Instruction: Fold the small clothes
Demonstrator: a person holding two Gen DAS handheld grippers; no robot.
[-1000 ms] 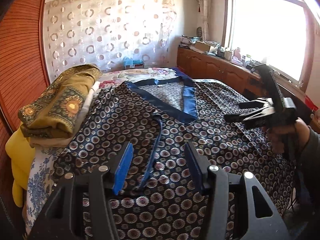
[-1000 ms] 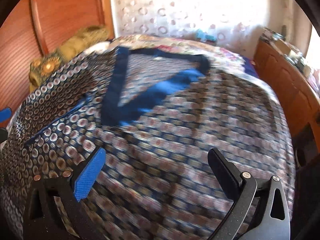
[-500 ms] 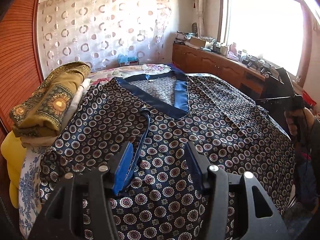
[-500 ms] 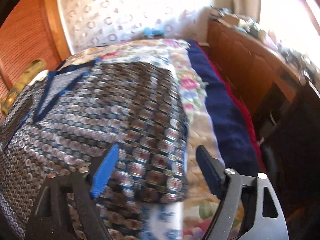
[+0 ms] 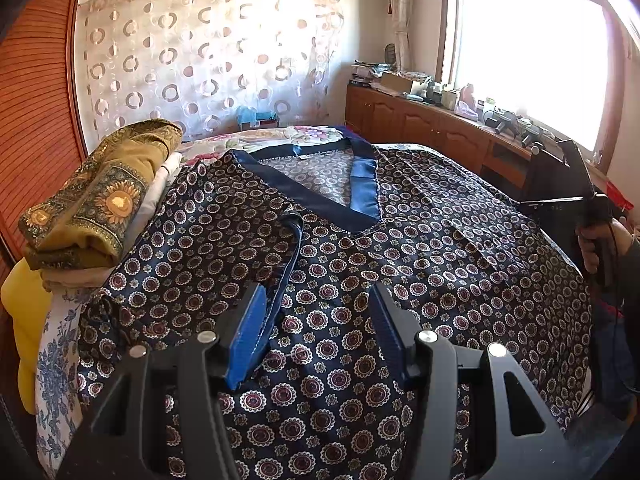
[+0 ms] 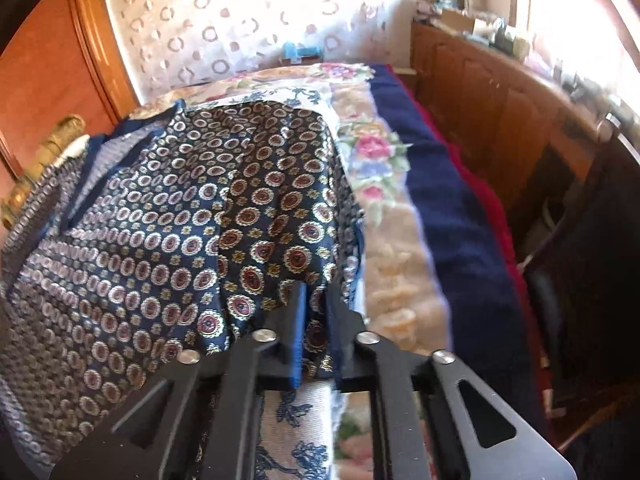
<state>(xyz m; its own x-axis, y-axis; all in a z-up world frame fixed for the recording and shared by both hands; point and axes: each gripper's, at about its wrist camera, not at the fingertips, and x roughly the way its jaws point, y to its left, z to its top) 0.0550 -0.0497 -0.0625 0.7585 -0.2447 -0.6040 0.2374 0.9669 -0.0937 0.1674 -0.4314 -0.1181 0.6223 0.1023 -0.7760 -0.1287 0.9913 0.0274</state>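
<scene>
Swinging out from over the middle of the patterned robe (image 6: 168, 216), the right gripper (image 6: 316, 316) had reached the garment's edge and clamped its fingers on the hem there, a pinch only the right wrist view showed. From the left wrist view, the left gripper (image 5: 316, 336) hovered with fingers apart above the robe, spread flat on the bed (image 6: 404, 240) beside folded clothes (image 5: 96, 196).

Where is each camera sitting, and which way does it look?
Left wrist: rides the left tongs, looking across the patterned shirt toward the window; the person's right hand shows at the right.
Right wrist: rides the right tongs, shut on the shirt's right edge, looking along the bed.
Both see the shirt and the folded pile.
</scene>
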